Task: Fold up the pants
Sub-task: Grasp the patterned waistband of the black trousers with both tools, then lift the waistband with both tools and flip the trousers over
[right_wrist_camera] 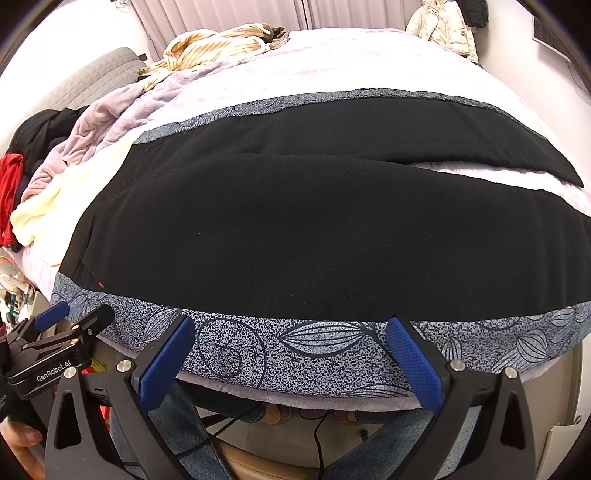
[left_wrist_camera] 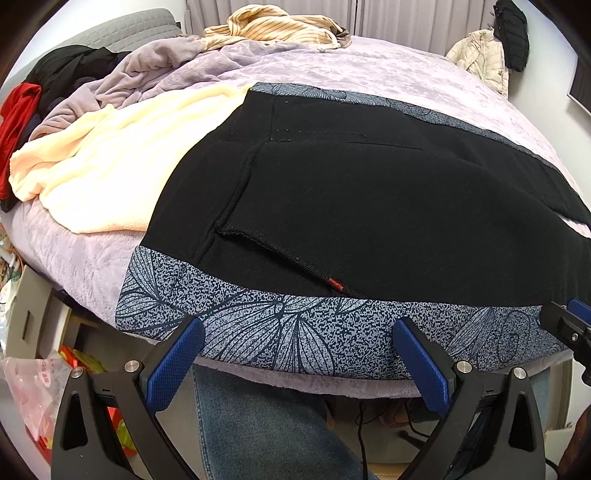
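- The black pants [left_wrist_camera: 369,206] are spread flat on a blue-grey leaf-print mat [left_wrist_camera: 280,328] at the near edge of the bed [left_wrist_camera: 406,74], waist end toward the left side and the legs running off to the right.
- A pocket opening with a little red tag [left_wrist_camera: 336,284] sits on the near edge of the pants, left of centre in the left wrist view.
- In the right wrist view you can see the two legs splitting apart on the right — a wedge of lilac bedspread shows between them.
- Left gripper [left_wrist_camera: 297,332]: fingers wide apart, nothing between the blue pads [left_wrist_camera: 173,365], hanging just off the near edge of the mat (not touching the pants).
- Right gripper [right_wrist_camera: 290,332]: same deal — fingers spread wide and empty, just in front of the mat's near edge, further right along the pants.
- Each gripper shows up at the edge of the other's view, so they're side by side.
- Left of the pants there's a cream fleece blanket [left_wrist_camera: 103,173], touching the waist end.
- Further back: a crumpled lilac blanket [left_wrist_camera: 147,70], a striped yellowish garment [left_wrist_camera: 266,26], and a red-and-black clothes pile [left_wrist_camera: 22,110] at the far left.
- Person's jeans-clad legs [left_wrist_camera: 258,424] are visible below the bed edge.
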Demonstrator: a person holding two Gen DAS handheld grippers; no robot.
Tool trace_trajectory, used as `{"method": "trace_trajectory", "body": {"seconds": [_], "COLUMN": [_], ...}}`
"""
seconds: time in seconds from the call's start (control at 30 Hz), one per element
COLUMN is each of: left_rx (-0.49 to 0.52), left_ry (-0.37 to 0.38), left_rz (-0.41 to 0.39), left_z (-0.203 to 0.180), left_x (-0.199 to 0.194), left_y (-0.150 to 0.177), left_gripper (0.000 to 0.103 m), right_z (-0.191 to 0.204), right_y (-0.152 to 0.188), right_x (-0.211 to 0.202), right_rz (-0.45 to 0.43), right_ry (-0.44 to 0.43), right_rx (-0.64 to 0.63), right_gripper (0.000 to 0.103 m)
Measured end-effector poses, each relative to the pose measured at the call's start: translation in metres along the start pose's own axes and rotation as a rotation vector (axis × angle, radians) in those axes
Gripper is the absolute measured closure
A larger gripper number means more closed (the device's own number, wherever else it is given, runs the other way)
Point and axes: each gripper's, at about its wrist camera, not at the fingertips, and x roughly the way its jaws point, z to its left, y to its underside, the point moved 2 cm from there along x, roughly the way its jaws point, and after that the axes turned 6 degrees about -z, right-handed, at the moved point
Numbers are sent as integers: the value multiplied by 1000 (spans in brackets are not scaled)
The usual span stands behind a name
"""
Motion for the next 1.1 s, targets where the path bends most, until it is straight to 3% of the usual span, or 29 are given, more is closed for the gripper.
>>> {"method": "trace_trajectory", "body": {"seconds": [1.1], "left_rx": [8], "left_ry": [-15], "left_rz": [6], "left_z": [0], "left_x": [-6], "left_y": [9], "left_gripper": [0], "right_z": [-8], "right_y": [9], "right_x": [-3], "right_rz": [8], "right_ry": [-21], "right_rx": [38], "right_gripper": [0]}}
